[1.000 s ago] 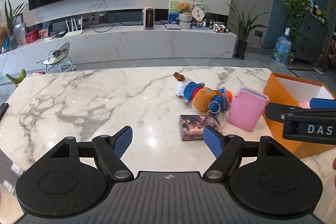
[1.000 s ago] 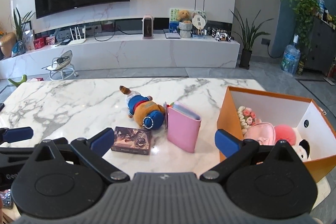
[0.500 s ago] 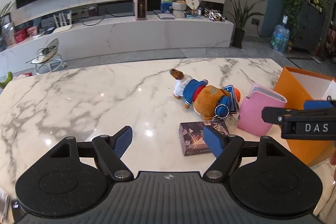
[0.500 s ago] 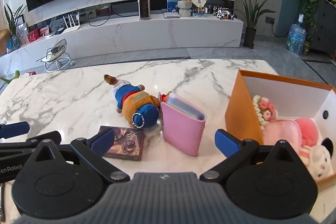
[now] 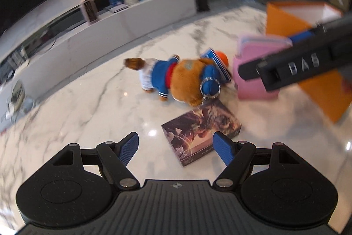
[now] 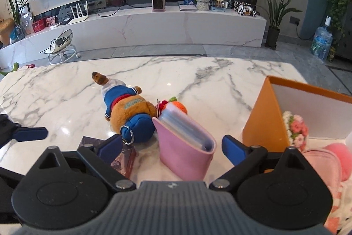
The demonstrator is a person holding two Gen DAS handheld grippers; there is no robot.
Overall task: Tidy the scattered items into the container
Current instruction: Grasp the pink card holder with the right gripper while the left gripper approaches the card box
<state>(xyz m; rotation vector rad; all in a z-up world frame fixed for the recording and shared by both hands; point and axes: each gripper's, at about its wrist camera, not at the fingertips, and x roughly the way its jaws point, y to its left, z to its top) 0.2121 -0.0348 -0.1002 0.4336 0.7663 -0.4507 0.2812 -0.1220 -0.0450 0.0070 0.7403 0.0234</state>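
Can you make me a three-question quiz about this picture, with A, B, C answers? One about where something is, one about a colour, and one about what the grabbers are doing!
1. Where is the plush brown bear in blue clothes?
A. Inside the box
B. Lying on the white marble table
C. On the floor

2. What colour is the outside of the open cardboard box?
A. Orange
B. Green
C. Black

3. What is the right gripper doing?
A. Squeezing the bear
B. Shut and empty
C. Open, with the pink card album standing between its fingers, not yet gripped

Answers: 1 B, the bear lies on the marble. 2 A, the box walls are orange. 3 C, gaps show on both sides of the album.
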